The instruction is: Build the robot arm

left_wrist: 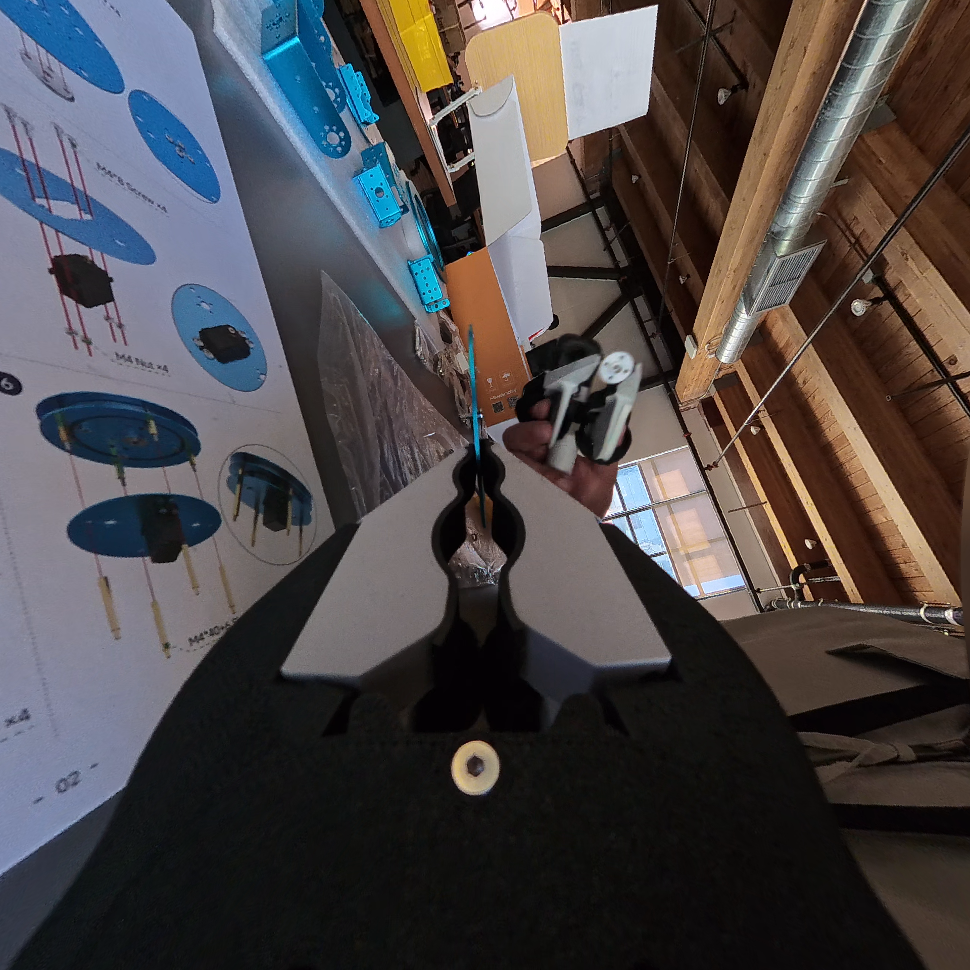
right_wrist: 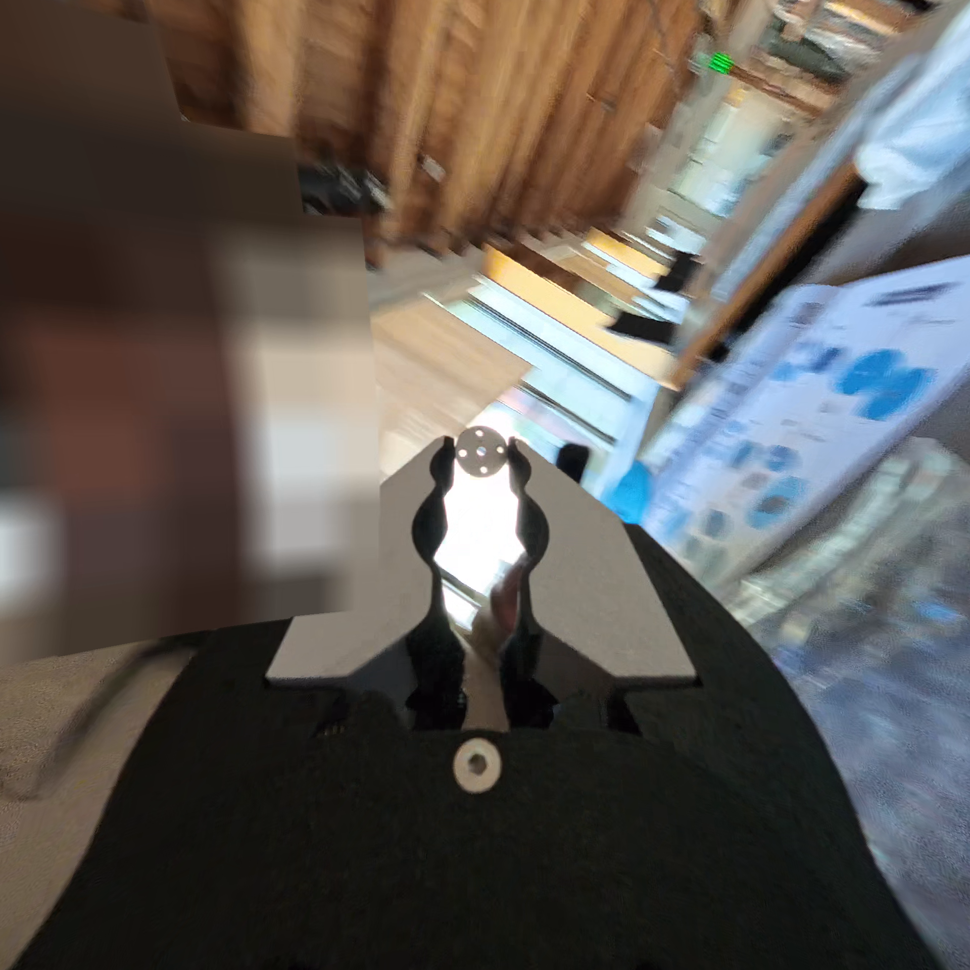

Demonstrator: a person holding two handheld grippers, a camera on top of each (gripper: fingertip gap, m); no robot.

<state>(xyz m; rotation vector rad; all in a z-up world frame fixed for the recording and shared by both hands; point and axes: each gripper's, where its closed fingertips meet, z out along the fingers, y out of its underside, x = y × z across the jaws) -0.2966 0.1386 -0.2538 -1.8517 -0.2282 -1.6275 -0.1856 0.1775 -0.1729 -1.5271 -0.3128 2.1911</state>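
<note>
**Both grippers closed on small parts, held clear of the table**

Left gripper (left_wrist: 480, 472): the fingers are drawn nearly together at the tips and pinch a thin blue plate (left_wrist: 474, 399), seen edge-on. The plate stands up out of the jaws and extends beyond the fingertips. A small fastener or stud appears to project from its face near the tips; detail is too fine to confirm.

Right gripper (right_wrist: 482, 456): the fingers are closed to a narrow gap and grip a small white round disc (right_wrist: 481, 452) by its rim, right at the tips. The disc shows a central hole and a ring of smaller holes. In the left wrist view the same gripper (left_wrist: 611, 375) appears farther off, held by a hand (left_wrist: 556, 451), with the disc (left_wrist: 615, 367) facing the camera. The two grippers are near each other but apart; disc and plate do not touch.

Surroundings: a printed assembly sheet (left_wrist: 131, 367) with drawings of blue discs lies on the grey table (left_wrist: 273, 252). Beside it lies a clear plastic bag (left_wrist: 367, 399). Farther along, blue metal brackets (left_wrist: 378, 194) rest on a white foam strip, with an orange and white box (left_wrist: 488, 315) beyond. The right wrist view is heavily motion-blurred; the sheet (right_wrist: 819, 399) shows at its right side.
</note>
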